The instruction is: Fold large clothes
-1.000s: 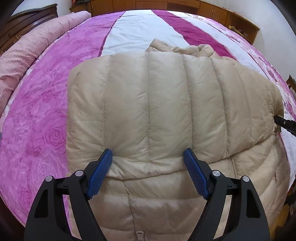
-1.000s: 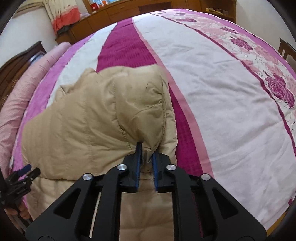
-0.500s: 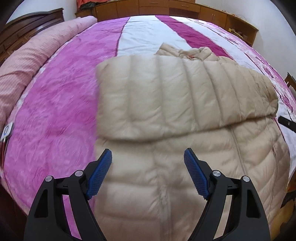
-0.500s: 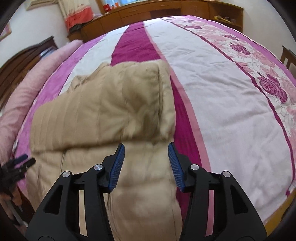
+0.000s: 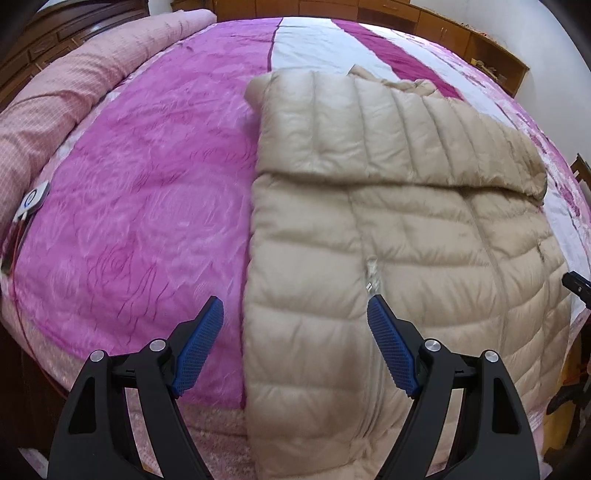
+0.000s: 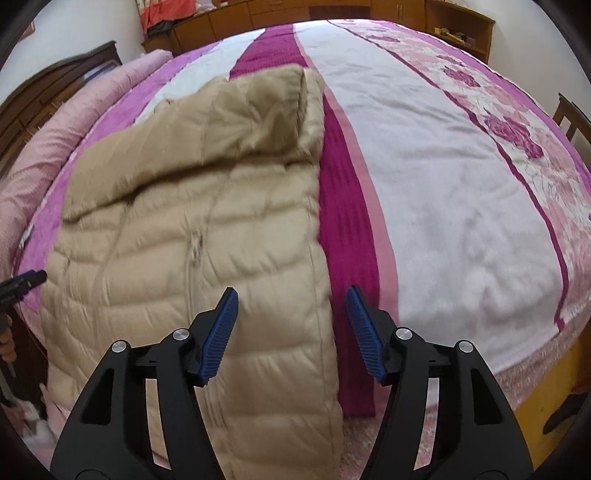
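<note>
A beige quilted puffer jacket (image 5: pixel 406 236) lies on the bed, its far part folded back over the zipped front; it also shows in the right wrist view (image 6: pixel 192 236). My left gripper (image 5: pixel 295 347) is open and empty, above the jacket's near left edge. My right gripper (image 6: pixel 291 332) is open and empty, above the jacket's near right edge. The tip of the right gripper (image 5: pixel 576 284) shows at the right of the left wrist view, and the left gripper's tip (image 6: pixel 26 280) at the left of the right wrist view.
The bed has a pink, white and magenta striped cover (image 5: pixel 140 206), also in the right wrist view (image 6: pixel 461 184). A rolled pink quilt (image 5: pixel 55 96) lies along its left side. A small white device with a cord (image 5: pixel 31 201) lies at the left edge. Wooden cabinets (image 6: pixel 369 11) line the far wall.
My right gripper opened and let go of the jacket's fold, which now lies flat. Both grippers drew back toward the near edge of the bed, the left one shifting left.
</note>
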Available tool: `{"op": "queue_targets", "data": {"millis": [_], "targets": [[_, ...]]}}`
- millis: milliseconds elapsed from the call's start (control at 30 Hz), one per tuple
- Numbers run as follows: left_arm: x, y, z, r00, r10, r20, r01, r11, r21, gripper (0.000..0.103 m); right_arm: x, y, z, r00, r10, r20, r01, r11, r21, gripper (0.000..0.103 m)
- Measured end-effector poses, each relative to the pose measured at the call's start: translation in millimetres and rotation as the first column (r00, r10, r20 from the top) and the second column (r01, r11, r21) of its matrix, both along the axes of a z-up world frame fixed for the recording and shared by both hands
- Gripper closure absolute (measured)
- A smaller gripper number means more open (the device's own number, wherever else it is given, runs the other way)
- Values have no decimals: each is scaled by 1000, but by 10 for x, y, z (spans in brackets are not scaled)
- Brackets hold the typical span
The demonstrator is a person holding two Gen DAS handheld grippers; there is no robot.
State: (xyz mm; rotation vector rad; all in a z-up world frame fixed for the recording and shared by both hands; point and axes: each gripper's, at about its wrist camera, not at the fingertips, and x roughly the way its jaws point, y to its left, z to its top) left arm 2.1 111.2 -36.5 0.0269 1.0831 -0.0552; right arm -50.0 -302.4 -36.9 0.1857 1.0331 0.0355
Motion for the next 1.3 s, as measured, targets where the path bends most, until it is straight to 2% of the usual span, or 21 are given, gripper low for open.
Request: {"op": "queue_targets", "data": {"millis": [233, 600, 700, 967, 1100, 1233, 1300], "targets": [[-199, 45, -167, 999, -4, -39, 4, 1000, 15, 25, -245, 5, -173, 999, 23, -33, -24, 1000, -10, 41], [-466, -6, -375, 995, -21, -96, 17, 999, -40, 25, -433, 130, -392, 995, 70, -73, -73, 997, -28, 40], [-530, 2, -414, 994, -20, -110, 17, 999, -31, 24, -486, 130, -404, 994, 65, -82, -67, 997, -26, 40], [-777, -46, -534, 982, -91, -166, 79, 994, -79, 24, -651, 134, -450, 990, 95, -100, -96, 995, -8, 40], [-893, -148, -555, 980, -134, -150, 124, 989, -77, 27, -701, 177, -479, 987, 130, -91, -130, 991, 7, 40], [-906, -171, -579, 984, -118, -131, 109, 991, -75, 47, -735, 226, -477, 984, 161, -73, -160, 987, 13, 57], [-801, -137, -594, 983, -111, -145, 97, 990, -103, 50, -744, 249, -459, 983, 176, -62, -175, 984, 11, 70]]}}
